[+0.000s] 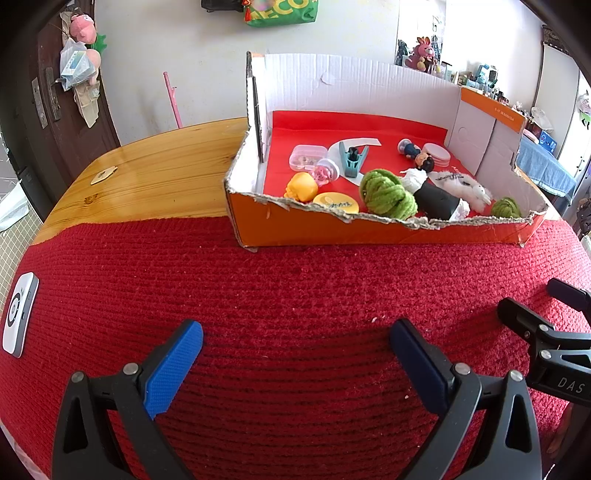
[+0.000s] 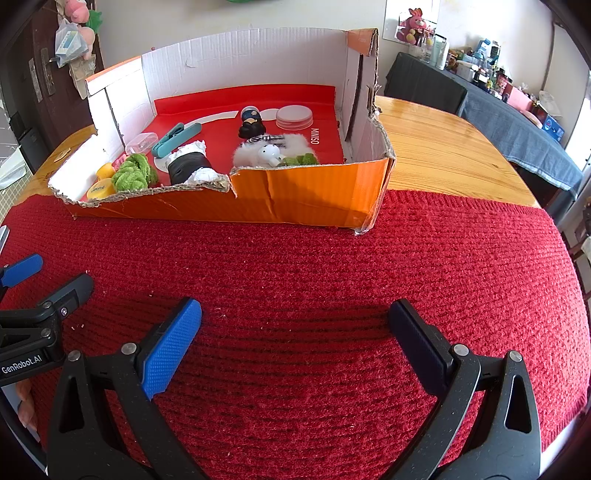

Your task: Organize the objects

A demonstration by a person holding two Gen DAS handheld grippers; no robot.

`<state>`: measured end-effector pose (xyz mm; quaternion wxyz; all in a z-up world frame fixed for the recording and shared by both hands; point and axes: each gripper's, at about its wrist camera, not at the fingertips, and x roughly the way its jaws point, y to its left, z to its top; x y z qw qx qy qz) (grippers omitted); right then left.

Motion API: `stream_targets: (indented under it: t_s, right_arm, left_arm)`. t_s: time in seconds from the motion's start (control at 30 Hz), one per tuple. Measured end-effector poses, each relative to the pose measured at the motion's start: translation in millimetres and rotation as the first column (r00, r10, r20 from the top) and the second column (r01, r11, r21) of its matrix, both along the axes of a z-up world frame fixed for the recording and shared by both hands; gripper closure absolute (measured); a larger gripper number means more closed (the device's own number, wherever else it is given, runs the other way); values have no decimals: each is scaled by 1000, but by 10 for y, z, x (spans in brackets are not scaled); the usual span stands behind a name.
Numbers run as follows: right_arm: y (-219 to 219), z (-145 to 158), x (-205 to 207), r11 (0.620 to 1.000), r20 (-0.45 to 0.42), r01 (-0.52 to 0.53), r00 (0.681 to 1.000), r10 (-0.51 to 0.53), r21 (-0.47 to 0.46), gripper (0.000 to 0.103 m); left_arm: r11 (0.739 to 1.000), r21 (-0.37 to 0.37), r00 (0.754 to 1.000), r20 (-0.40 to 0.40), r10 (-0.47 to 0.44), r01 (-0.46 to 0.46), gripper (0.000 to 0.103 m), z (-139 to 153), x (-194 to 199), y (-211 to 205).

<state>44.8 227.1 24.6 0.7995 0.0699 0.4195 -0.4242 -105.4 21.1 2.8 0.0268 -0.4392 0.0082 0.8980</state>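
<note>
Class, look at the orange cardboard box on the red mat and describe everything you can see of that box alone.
The cardboard box is orange outside and white inside, of corrugated board. It stands upright and open-topped, its front on the red knitted mat, its back on the wooden table. The front wall is cut low with a ragged, torn edge; the back wall stands tall. A red sheet printed "MINISO" lines the floor, where small toys and trinkets lie. Neither gripper touches it.

A red knitted cloth (image 2: 332,266) covers the near part of the wooden table (image 2: 436,155), bare wood showing along the far edge. At the table's left edge lies a small white device (image 1: 18,319) on the cloth. Beyond the far left corner, a dark door (image 1: 62,122) carries a pink plush toy (image 1: 84,27) and a plastic bag (image 1: 75,68).
</note>
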Motion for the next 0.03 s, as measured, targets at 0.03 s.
stream_targets:
  t_s: [0.03]
  right_arm:
    - [0,1,1,1000,0,0,1000,0,0,0]
  left_arm:
    - [1000,0,1000,0,0,0,0,0,0,0]
